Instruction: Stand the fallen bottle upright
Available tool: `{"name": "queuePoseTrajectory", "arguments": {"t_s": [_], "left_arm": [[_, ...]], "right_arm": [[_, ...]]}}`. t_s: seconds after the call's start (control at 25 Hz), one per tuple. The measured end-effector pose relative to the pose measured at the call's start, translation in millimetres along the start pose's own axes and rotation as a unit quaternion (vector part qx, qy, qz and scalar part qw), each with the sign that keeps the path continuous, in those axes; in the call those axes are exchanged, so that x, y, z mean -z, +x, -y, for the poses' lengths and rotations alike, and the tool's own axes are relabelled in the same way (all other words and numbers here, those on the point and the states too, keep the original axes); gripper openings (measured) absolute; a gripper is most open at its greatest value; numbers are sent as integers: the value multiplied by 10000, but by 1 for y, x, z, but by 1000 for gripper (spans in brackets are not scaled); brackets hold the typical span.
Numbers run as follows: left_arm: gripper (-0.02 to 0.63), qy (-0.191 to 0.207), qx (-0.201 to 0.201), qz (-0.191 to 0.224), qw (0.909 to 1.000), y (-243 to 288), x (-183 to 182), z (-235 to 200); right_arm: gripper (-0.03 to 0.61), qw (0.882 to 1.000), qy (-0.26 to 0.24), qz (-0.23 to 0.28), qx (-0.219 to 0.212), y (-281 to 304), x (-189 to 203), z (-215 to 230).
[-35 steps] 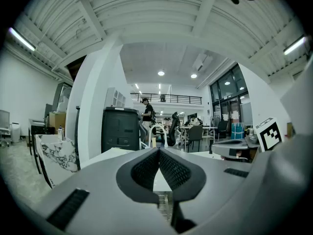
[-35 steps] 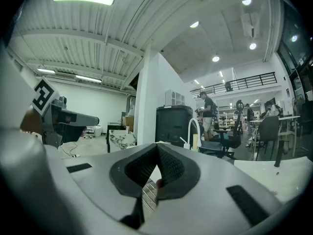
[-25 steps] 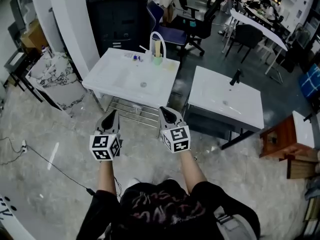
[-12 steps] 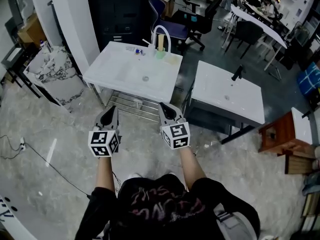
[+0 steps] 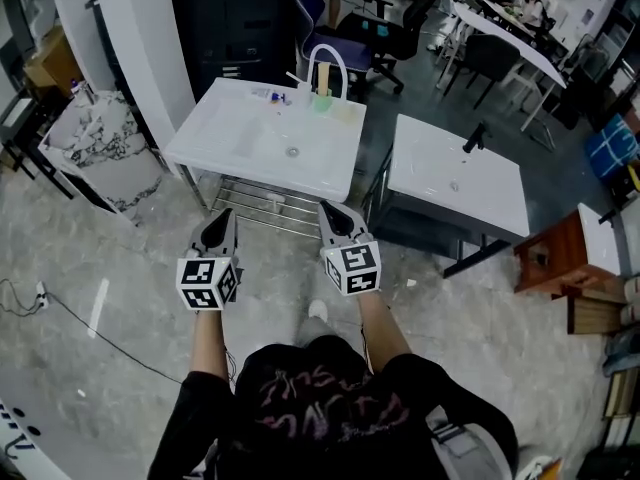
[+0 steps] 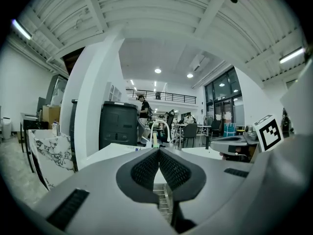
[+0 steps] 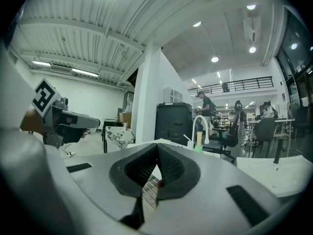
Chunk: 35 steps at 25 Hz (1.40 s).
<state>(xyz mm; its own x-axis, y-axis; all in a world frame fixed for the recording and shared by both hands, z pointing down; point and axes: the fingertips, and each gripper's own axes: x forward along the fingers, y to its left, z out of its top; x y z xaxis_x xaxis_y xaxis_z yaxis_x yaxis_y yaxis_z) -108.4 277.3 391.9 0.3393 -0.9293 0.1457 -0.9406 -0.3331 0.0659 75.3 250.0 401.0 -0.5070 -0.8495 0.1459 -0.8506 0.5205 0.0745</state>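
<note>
A small fallen bottle [image 5: 269, 94] with a blue end lies at the far edge of the white basin table [image 5: 230, 153], next to a green cup [image 5: 322, 100] and an arched white faucet [image 5: 326, 67]. Both grippers are held level over the floor, short of the table's near edge. My left gripper [image 5: 220, 218] is shut with nothing in it, pads meeting [image 6: 159, 150]. My right gripper [image 5: 331, 211] is likewise shut and empty [image 7: 156, 146]. The faucet [image 6: 160, 131] and cup [image 7: 198, 148] show far ahead in both gripper views.
A second white basin [image 5: 455, 183] stands to the right, with a narrow gap between. A wire rack [image 5: 262, 211] sits under the near table. A marble slab [image 5: 100, 153] leans at left, a black cabinet [image 5: 235, 18] stands behind, wooden furniture [image 5: 555, 258] at right.
The person has walked toward the table, which now sits nearer and lower in the head view. Both grippers stay shut and side by side.
</note>
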Motion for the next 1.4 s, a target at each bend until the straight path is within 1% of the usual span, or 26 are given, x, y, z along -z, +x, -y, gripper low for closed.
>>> {"name": "queuePoseTrajectory", "arguments": {"t_s": [0.24,0.48,0.72,0.96,1.2,1.4], "left_arm": [[17,-9,11,-39,10000,18,5,-26],[17,23,-9,-113,9999,56,6,-59],[17,26,11,-285,9996,122,14,-93],[17,-24,49,-550,9985,206,22,-122],[17,-30,38,-640,9979,289,10,-146],[17,15,0,-709,9975,341,2,-161]], "right_arm": [[14,10000,33,-14,37,32,3,1],[14,10000,83,-13,36,82,5,12],[14,9999,111,-96,61,152,14,43],[14,9997,200,-106,62,229,16,85],[14,9994,164,-309,-10,303,23,135],[14,9988,188,-446,-74,345,30,166]]}}
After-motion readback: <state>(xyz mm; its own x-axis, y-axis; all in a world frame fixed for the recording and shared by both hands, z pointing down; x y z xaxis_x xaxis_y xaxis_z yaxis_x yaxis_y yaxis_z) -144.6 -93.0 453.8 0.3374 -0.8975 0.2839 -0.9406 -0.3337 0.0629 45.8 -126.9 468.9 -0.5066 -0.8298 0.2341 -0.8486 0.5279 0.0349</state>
